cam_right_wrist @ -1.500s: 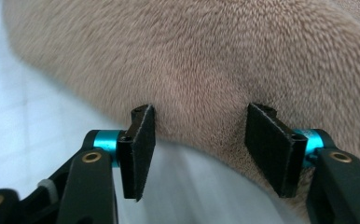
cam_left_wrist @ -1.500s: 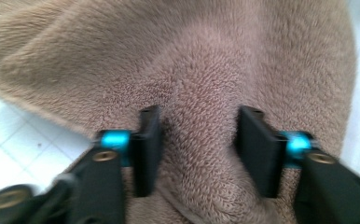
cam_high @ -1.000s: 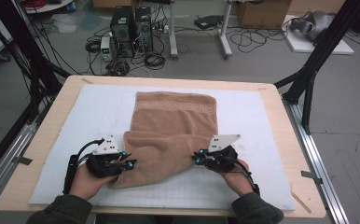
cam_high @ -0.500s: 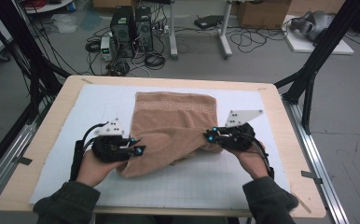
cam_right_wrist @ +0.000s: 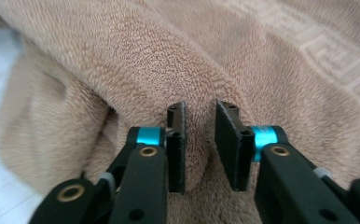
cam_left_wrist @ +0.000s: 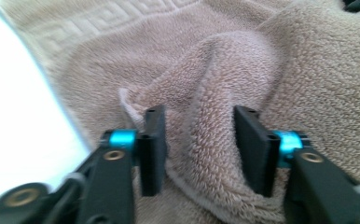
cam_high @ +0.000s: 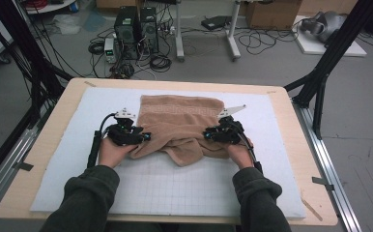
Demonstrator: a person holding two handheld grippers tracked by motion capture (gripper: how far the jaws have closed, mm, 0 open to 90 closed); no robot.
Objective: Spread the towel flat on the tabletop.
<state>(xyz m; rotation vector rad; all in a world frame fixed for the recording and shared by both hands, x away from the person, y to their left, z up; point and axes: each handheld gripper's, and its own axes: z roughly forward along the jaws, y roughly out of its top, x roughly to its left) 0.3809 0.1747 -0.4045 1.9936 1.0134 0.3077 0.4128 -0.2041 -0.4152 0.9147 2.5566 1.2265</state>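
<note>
A tan towel lies on the white gridded mat, its near part bunched back over itself into a loose fold. My left gripper sits at the towel's left side. Its jaws have just been opening, and a ridge of towel rises between the parted pads. My right gripper is at the towel's right side. Its jaws have also just been opening, with a narrow gap and a soft towel fold lying in it. Left gripper and right gripper both point into the cloth.
The mat covers a wooden table with metal rails along its left and right sides. Black frame posts stand at the far corners. Computer towers and cables sit on the floor beyond. Bare mat lies in front of the towel.
Both hands moved away from the person, carrying the towel's near edge up over the far half. The jaws of both grippers have spread apart.
</note>
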